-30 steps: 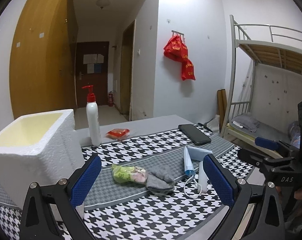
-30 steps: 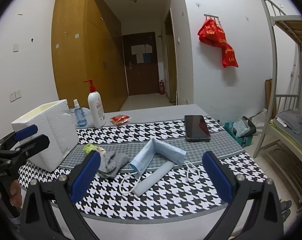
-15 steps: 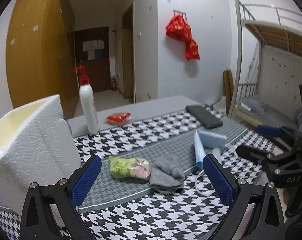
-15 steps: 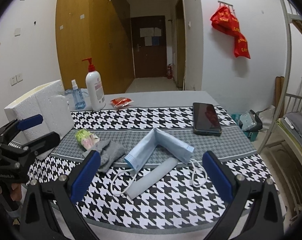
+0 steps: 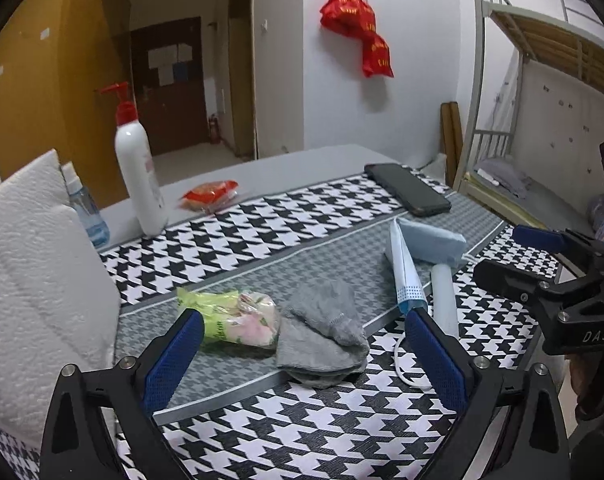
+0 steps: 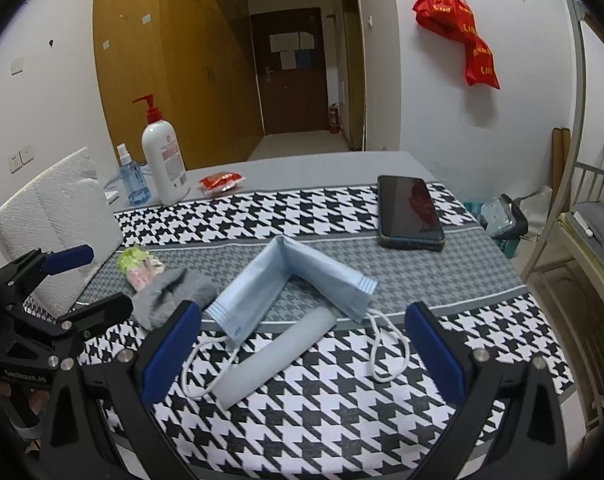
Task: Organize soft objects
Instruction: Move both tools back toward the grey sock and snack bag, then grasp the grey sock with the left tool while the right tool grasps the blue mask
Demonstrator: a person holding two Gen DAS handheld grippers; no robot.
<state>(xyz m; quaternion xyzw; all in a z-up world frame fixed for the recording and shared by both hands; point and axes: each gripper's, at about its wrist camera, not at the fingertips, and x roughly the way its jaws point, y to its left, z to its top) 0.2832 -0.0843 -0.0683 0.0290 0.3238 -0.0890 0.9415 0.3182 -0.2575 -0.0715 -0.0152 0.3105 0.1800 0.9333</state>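
Holding: you have both tools above the near edge of the table (image 6: 381, 160), nothing gripped.
Left gripper (image 5: 303, 344): fingers wide apart, framing the grey sock (image 5: 321, 336) and the green snack packet (image 5: 238, 318) touching its left side.
Right gripper (image 6: 302, 344): fingers wide apart, framing the blue face mask (image 6: 286, 280), folded in a V, and the pale tube (image 6: 274, 356) lying under it.
Foam box (image 5: 34, 280): at the table's left edge, beside the packet.
Phone (image 6: 409, 212): toward the far right corner.
Pump bottle (image 6: 162, 160): far left, next to the spray bottle (image 6: 132, 180).
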